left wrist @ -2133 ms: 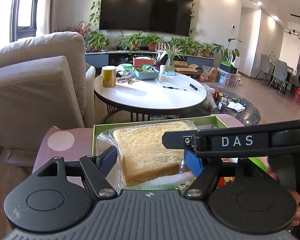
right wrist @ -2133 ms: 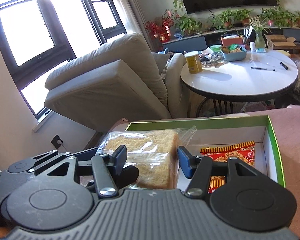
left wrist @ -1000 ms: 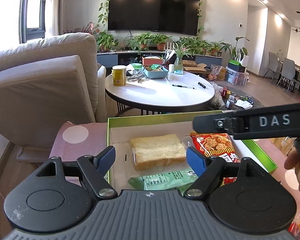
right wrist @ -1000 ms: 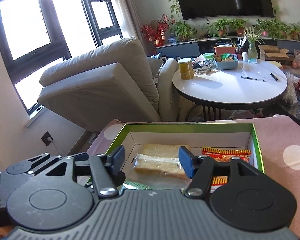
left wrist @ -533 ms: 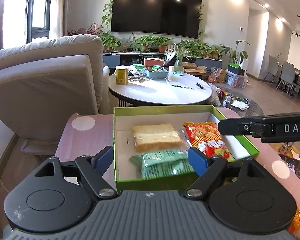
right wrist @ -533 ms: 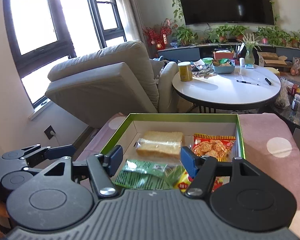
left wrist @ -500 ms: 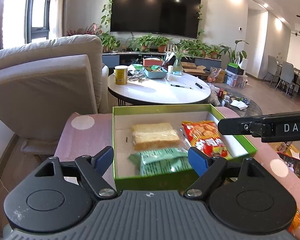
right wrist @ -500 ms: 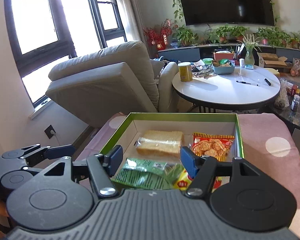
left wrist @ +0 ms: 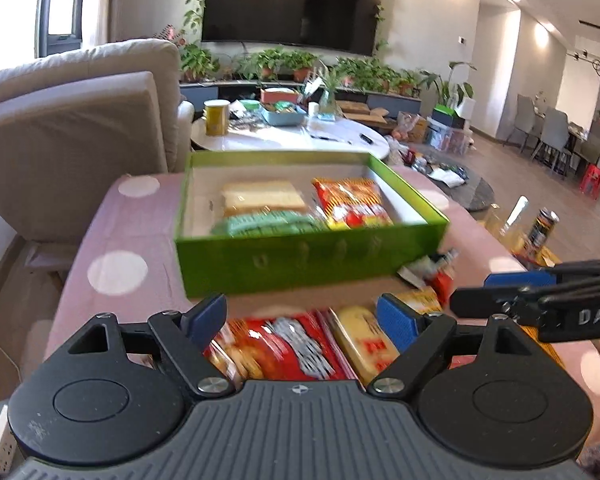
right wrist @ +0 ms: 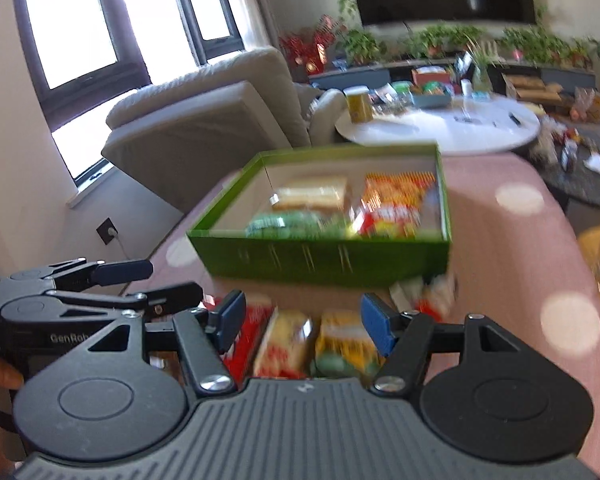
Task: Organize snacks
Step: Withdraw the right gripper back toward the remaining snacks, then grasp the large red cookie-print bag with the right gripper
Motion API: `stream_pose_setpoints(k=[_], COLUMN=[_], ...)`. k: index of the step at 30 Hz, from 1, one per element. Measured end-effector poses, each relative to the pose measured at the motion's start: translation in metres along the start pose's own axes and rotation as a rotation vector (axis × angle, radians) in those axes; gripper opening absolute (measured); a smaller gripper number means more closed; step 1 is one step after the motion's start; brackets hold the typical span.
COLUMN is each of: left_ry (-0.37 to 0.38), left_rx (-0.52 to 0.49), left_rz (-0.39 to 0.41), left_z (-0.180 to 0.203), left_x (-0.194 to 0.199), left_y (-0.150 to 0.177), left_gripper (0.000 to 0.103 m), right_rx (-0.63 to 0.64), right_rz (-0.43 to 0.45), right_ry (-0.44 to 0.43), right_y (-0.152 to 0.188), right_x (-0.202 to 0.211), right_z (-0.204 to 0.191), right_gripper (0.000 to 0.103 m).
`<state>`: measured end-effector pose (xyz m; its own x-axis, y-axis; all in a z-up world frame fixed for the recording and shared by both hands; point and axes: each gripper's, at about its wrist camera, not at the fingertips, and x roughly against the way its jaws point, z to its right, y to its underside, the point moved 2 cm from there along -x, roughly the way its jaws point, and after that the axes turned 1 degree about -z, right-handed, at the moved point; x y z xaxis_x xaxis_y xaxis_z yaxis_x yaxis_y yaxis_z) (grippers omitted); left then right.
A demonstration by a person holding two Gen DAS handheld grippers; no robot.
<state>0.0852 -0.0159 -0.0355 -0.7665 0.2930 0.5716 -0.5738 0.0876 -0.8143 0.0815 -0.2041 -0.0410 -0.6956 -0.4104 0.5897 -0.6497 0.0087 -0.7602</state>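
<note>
The left gripper is hanging with its jaws apart and nothing pinched between them; those jaws have just been opening a little wider. Directly under and between its blue pads a row of loose snack packets is lying on the pink dotted cloth, red ones toward its left finger and a yellow one by its right finger. Ahead of the fingertips, just beyond the packets, the green box is sitting open. Inside it, the wrapped bread is resting at the far middle, the green packet is lying just in front of the bread on the side nearer the gripper, and the red packet is lying to the right of both. The right gripper is also standing open and empty, poised over the same loose row, with the box ahead of its tips and slightly right. Each gripper is showing at the edge of the other's view, side by side. A white round table and a grey armchair are standing farther off behind the box.
</note>
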Motion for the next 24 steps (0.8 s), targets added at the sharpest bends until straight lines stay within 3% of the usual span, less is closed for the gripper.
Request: stream_pose_setpoints(k=[8, 22, 24], left_ry=[0.059, 0.147, 0.168], left_rx=[-0.056, -0.081, -0.091], left_rz=[-0.036, -0.116, -0.131], left_z=[0.036, 0.070, 0.074], left_x=[0.012, 0.016, 0.014], left_y=[0.025, 0.057, 0.059], left_gripper=[0.081, 0.081, 0.081], right_rx=[-0.113, -0.191, -0.196], right_rz=[-0.045, -0.068, -0.074], right_ry=[0.028, 0.048, 0.047], right_y=[0.039, 0.068, 0.070], right_x=[0.013, 0.029, 0.028], right_z=[0.015, 0.024, 0.025], right_gripper=[0.060, 0.060, 0.065])
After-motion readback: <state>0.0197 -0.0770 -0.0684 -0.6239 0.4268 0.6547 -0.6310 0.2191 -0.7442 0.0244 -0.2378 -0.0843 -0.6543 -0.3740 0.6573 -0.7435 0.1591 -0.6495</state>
